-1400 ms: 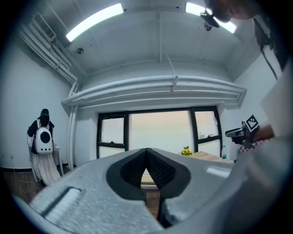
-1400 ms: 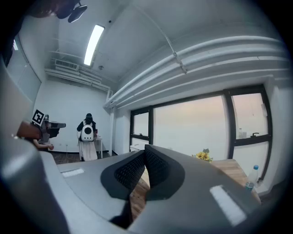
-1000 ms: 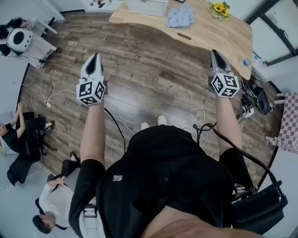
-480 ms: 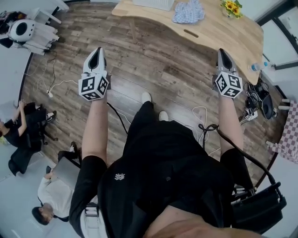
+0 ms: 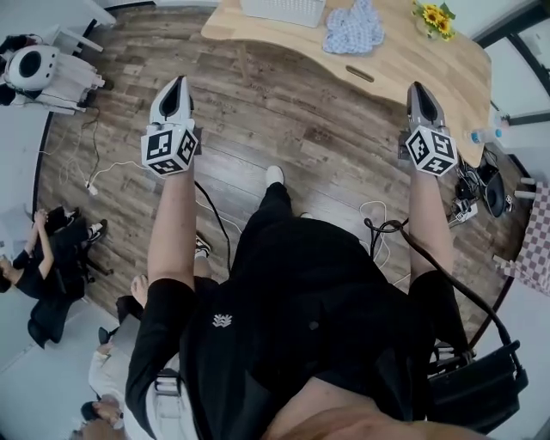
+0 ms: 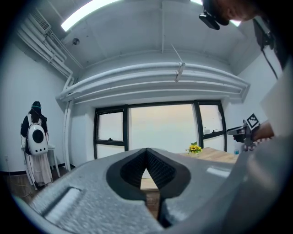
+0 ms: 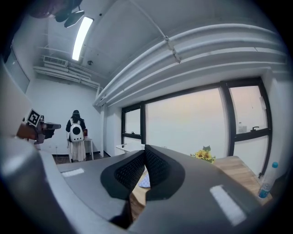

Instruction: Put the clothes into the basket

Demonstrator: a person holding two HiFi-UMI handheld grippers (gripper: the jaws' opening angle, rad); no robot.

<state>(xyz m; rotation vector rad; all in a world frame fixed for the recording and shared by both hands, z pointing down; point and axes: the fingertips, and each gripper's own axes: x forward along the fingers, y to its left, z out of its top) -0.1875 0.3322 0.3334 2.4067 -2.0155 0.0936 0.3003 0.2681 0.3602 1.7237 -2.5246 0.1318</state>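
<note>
Holds the left gripper (image 5: pixel 176 84) and the right gripper (image 5: pixel 419 88) out on outstretched arms above the plank floor (image 5: pixel 292 120), fingers of each pressed together on nothing. Faces the wooden worktop (image 5: pixel 404 64) farther off, with the blue patterned clothes (image 5: pixel 353 33) heaped just beside the white basket (image 5: pixel 284 9), not in it, and sunflowers (image 5: pixel 432 17) near the far corner.

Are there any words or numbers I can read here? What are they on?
None can be read.
Left cube, right cube: black-and-white squares, no letters.
Shirt emblem: too small to read.
Bottle: any print is too small to make out.
</note>
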